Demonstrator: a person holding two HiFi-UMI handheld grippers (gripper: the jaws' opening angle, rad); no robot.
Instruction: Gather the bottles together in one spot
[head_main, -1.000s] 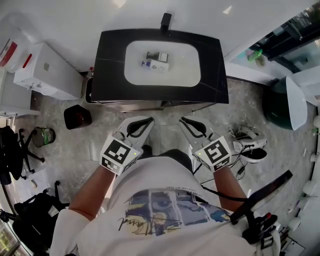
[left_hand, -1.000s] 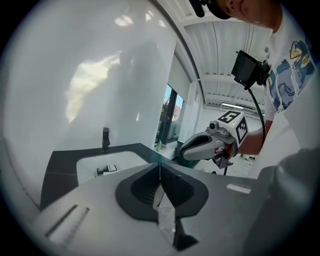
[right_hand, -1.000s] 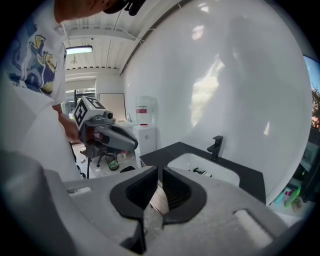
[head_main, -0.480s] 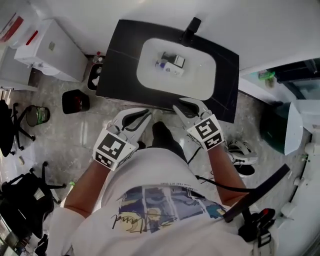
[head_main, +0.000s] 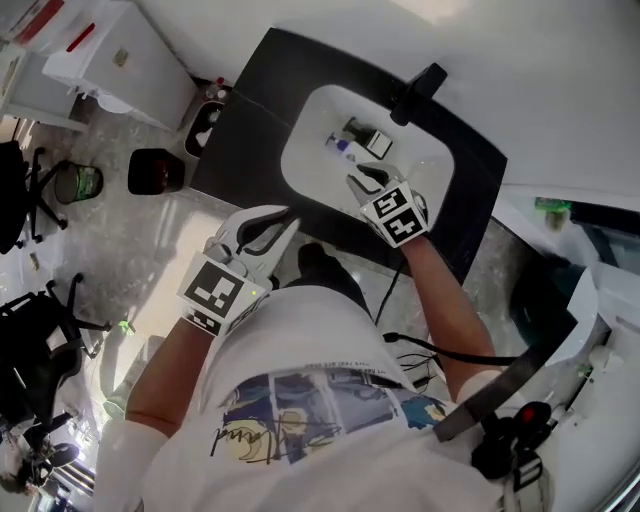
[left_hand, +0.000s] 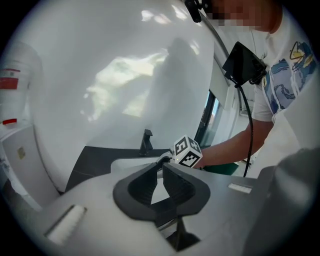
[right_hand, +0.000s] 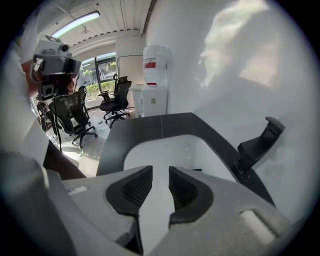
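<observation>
Several small bottles (head_main: 350, 147) lie in the black counter's (head_main: 250, 110) white oval basin (head_main: 320, 110); reaching step: right claw (head_main: 358, 177) poised just beside them, jaws having just been opening, empty; left claw (head_main: 283, 217) together, short of the counter; next, I judge, lowering astride one bottle.

**Black table, white basin**

We see a black table (head_main: 245, 120), a white basin (head_main: 315, 170) and a black tap (head_main: 421, 86). The bottles (head_main: 340, 147) look white, with 1 purple-blue end. The left tongs (head_main: 283, 217) and right tongs (head_main: 357, 180) are white with black ribbed pads (right_hand: 135, 189) and black-and-white square markers (head_main: 397, 216). Our shirt (head_main: 330, 350) is white with a blue and yellow print. The bin (head_main: 155, 172) is black, and the floor (head_main: 130, 250) is speckled grey.
</observation>
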